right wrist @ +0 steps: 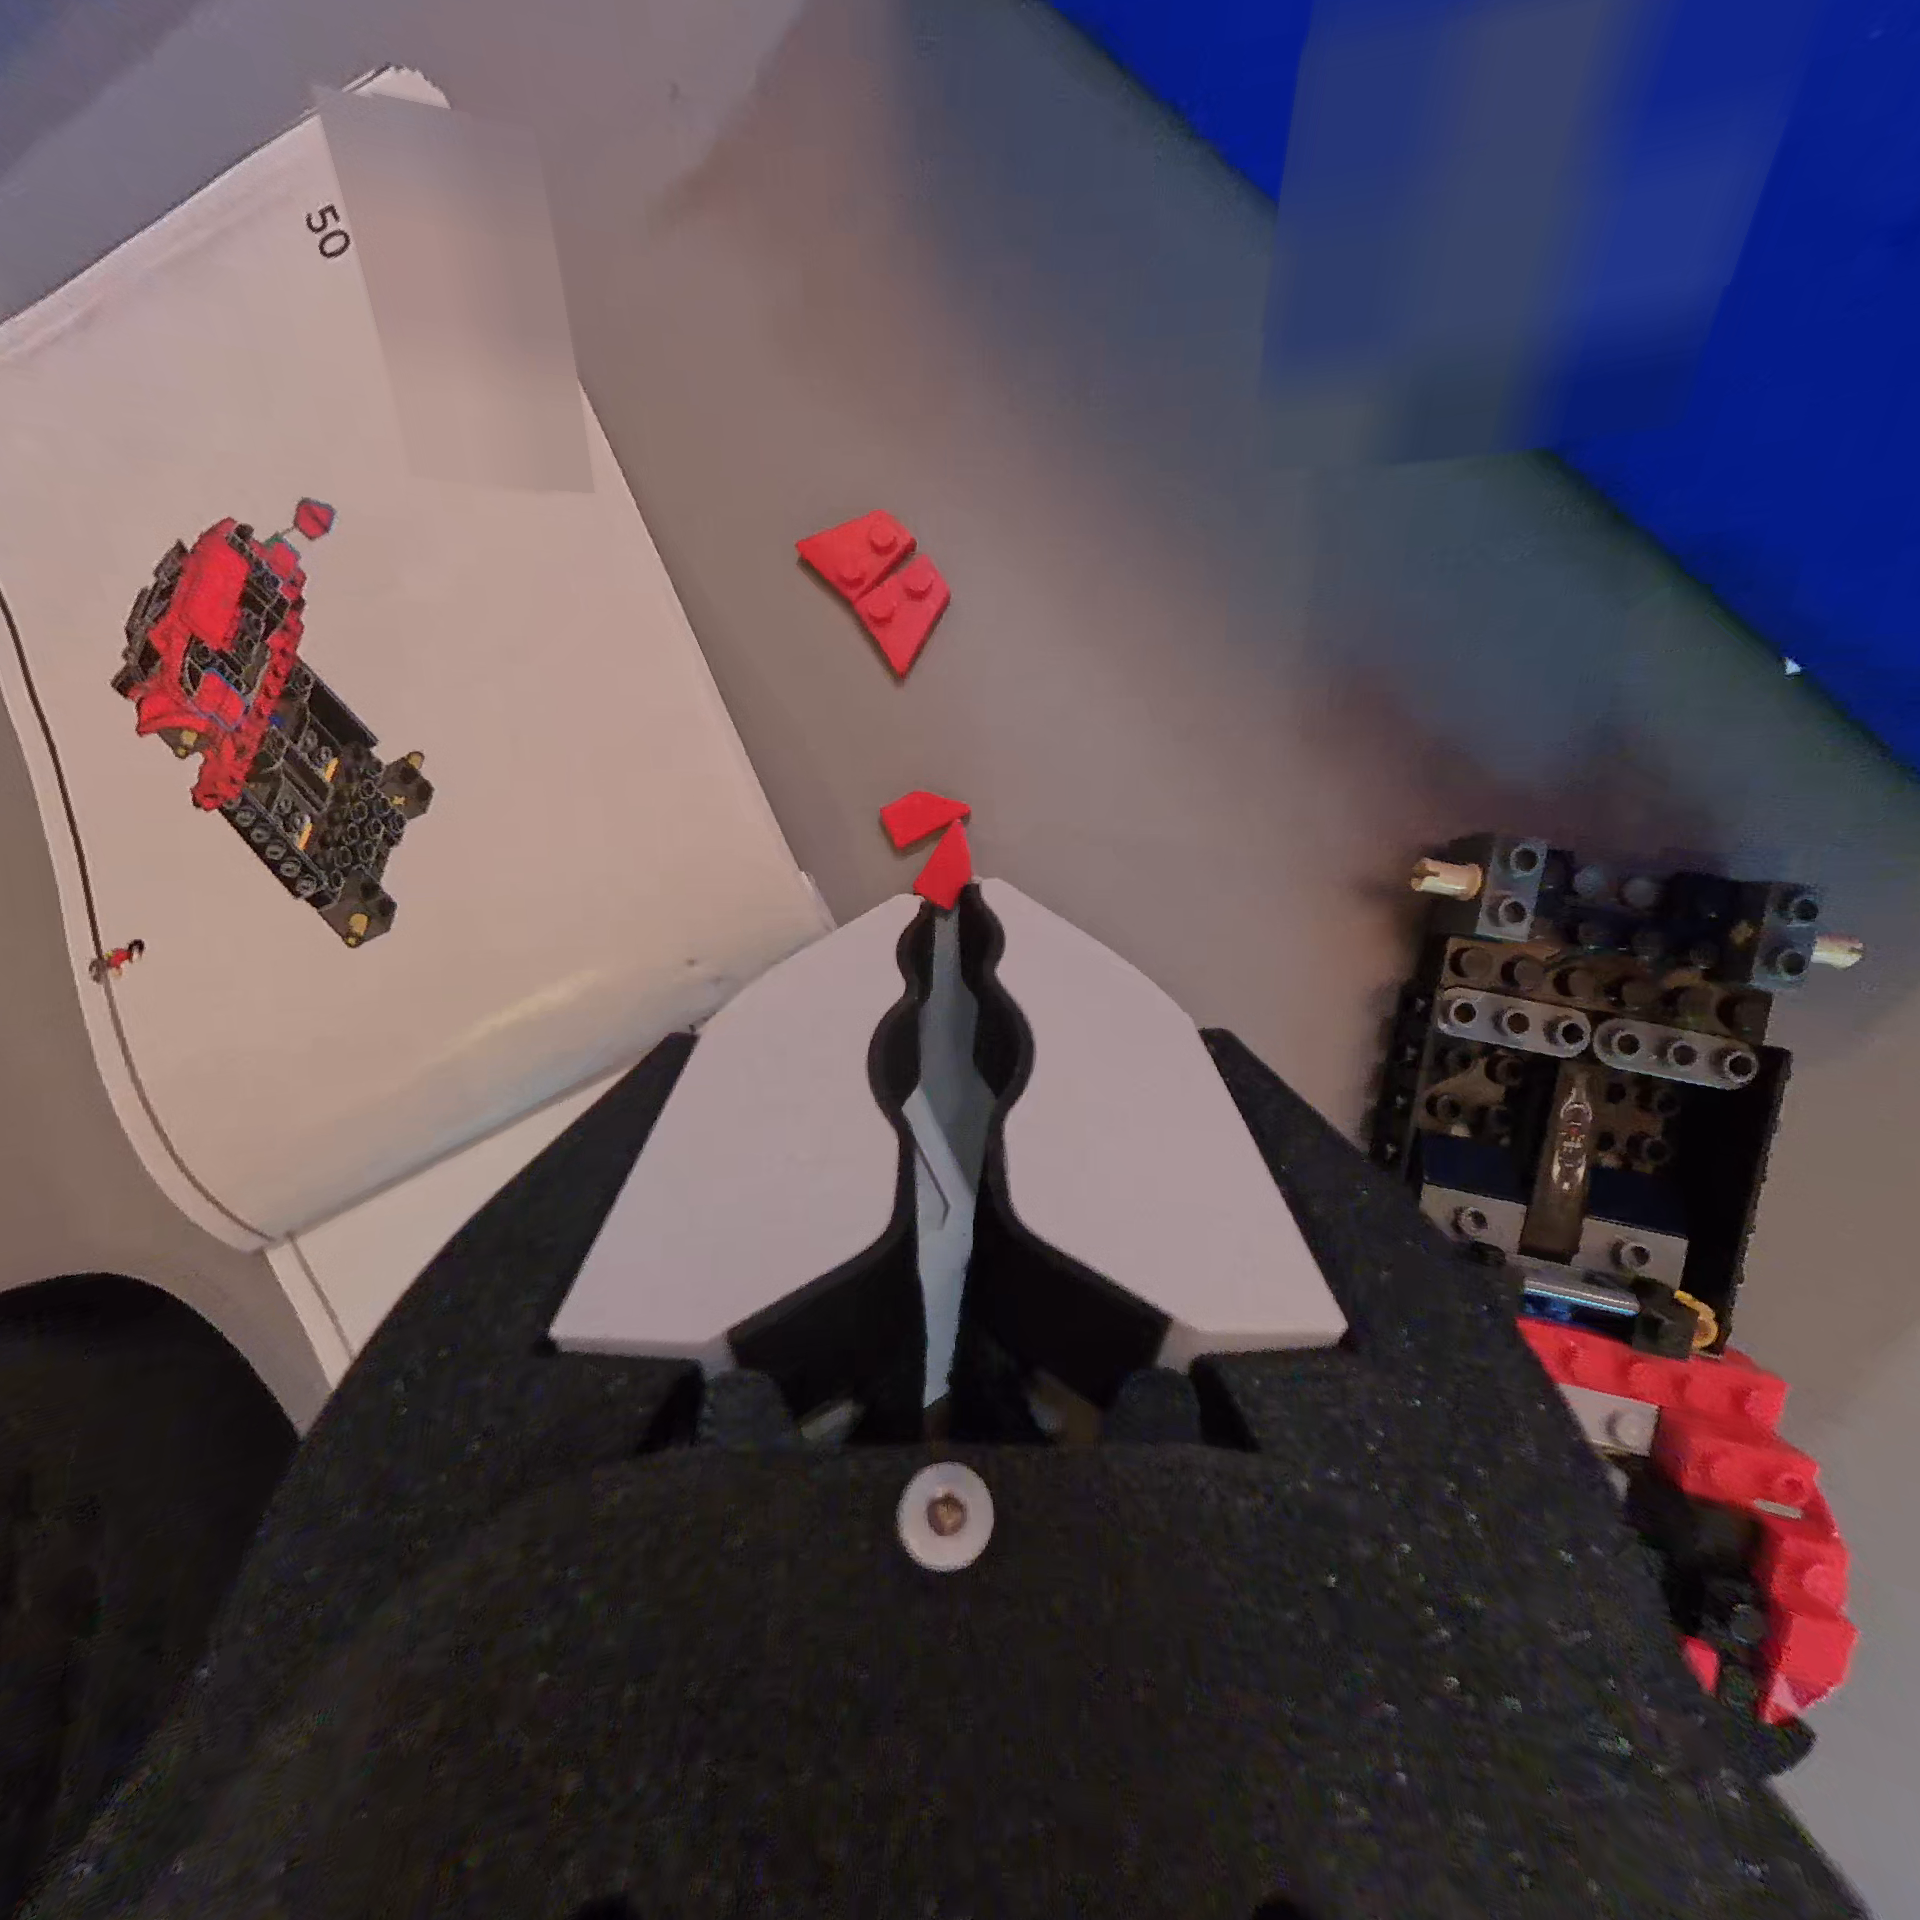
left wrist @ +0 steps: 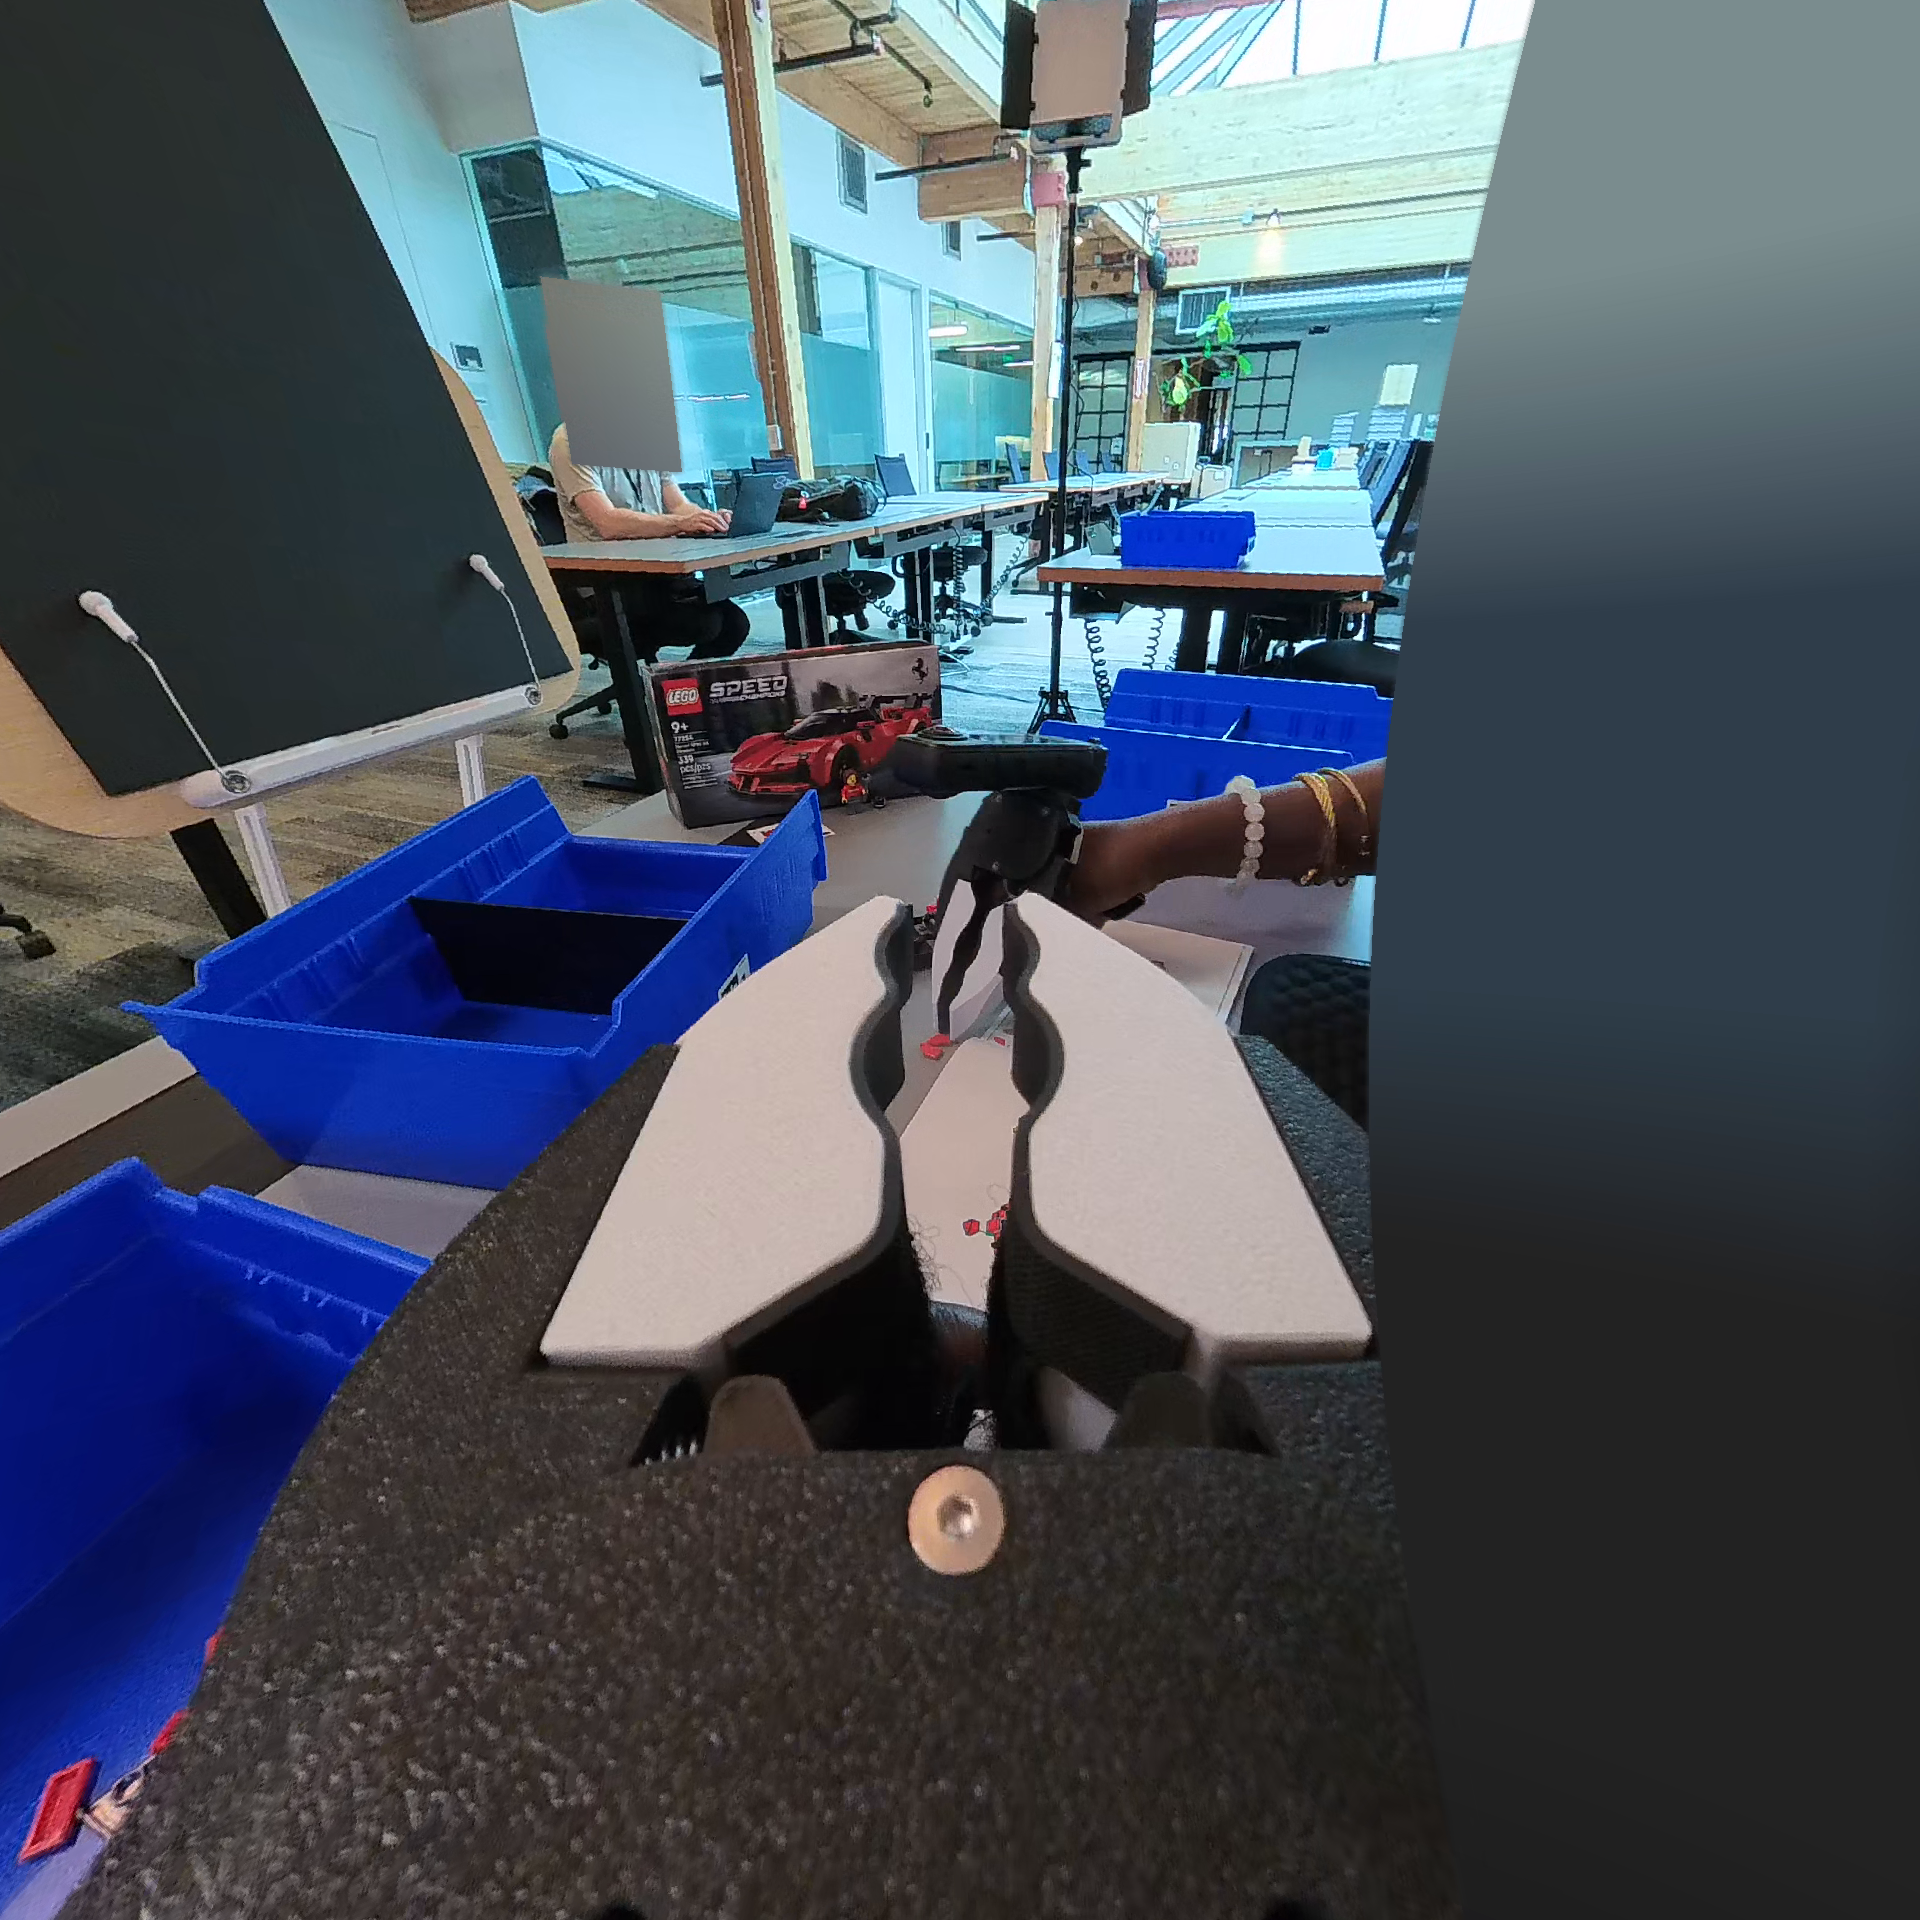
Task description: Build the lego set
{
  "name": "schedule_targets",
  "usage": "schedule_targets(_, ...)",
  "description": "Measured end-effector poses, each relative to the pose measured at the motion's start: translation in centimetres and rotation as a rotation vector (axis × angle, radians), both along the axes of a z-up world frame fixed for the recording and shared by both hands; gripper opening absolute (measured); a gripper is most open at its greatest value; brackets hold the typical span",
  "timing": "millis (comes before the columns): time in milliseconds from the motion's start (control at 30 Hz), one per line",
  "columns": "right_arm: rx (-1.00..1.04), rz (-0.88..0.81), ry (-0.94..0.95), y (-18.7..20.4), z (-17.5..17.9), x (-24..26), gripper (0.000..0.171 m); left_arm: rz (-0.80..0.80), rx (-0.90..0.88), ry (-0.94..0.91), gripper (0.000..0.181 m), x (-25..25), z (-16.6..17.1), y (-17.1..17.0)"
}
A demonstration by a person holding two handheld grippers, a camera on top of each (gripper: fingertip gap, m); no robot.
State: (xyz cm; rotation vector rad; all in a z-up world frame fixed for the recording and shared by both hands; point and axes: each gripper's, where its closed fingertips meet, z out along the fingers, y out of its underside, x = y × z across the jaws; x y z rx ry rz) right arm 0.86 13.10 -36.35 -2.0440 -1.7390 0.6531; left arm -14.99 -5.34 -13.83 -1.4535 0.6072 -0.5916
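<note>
Grey table (right wrist: pixel 1091 436), open office behind. From left I see the instruction booklet (right wrist: pixel 436 727), then two studded red wedge plates (right wrist: pixel 878 592), then a small red tile (right wrist: pixel 923 816). My right gripper (right wrist: pixel 948 896) has its fingers together, pinching a second small red piece (right wrist: pixel 945 868) at the tips. Right of it sits the part-built car (right wrist: pixel 1600 1122). My left gripper (left wrist: pixel 951 940) hangs slightly parted, holding nothing, with blue bins (left wrist: pixel 488 997) to its left.
</note>
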Motion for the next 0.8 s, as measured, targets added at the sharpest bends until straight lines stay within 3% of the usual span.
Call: schedule_targets(800,-0.010,-0.060,0.051,-0.06,0.78,-0.12,0.007,0.000,0.021,0.004,0.016,0.31,-0.34,-0.18)
